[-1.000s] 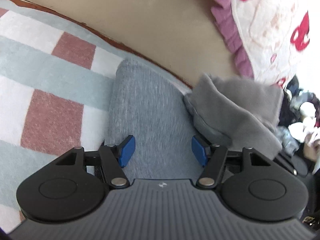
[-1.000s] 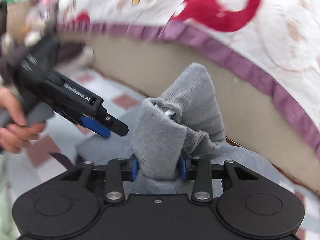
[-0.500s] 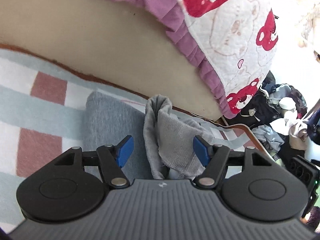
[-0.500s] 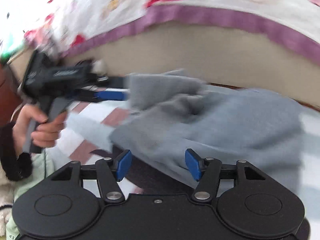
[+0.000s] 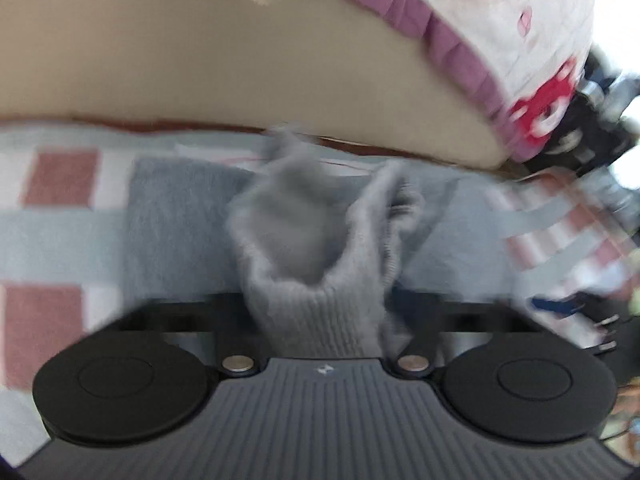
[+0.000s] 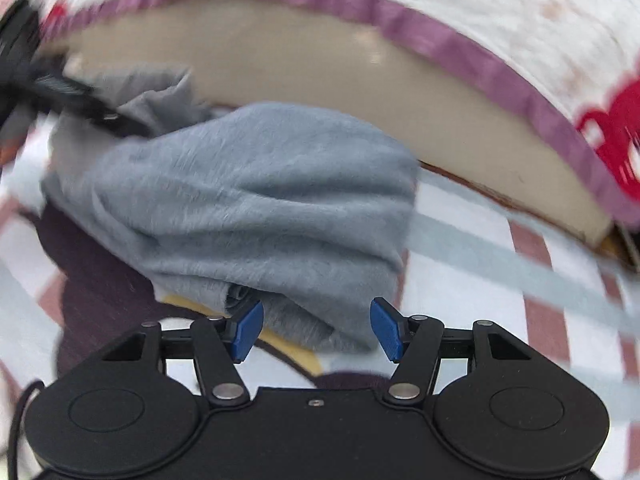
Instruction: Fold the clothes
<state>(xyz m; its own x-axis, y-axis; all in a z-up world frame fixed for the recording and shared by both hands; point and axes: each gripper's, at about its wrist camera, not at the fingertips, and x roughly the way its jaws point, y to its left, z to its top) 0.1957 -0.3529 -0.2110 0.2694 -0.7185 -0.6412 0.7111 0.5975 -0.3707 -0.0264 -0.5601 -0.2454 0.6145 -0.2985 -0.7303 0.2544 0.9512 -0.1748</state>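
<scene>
A grey fleecy sweater point(image 6: 260, 184) lies bunched on the chequered bed cover. My left gripper point(image 5: 320, 304) has the sweater's ribbed cuff point(image 5: 316, 320) between its jaws, which are closing; the cloth hides both pads and rises in a bunch from between them. From the right wrist view, the left gripper point(image 6: 120, 120) is a dark blur at the far left, pulling that sleeve up. My right gripper point(image 6: 316, 328) is open at the sweater's near edge. Its blue pads point(image 6: 248, 332) stand apart on either side of the hem, not pressing on it.
The pink, white and pale blue chequered cover point(image 5: 52, 216) spreads to both sides. A beige board point(image 5: 200, 60) runs behind it, with a purple-frilled quilt point(image 5: 500, 20) printed with red bears on top. Dark clutter point(image 5: 592, 128) sits far right. A dark purple cloth point(image 6: 100, 304) lies under the sweater.
My right gripper let go of the grey sleeve, opened and dropped to the sweater's near edge. My left gripper swung over to that sleeve and closed on its cuff.
</scene>
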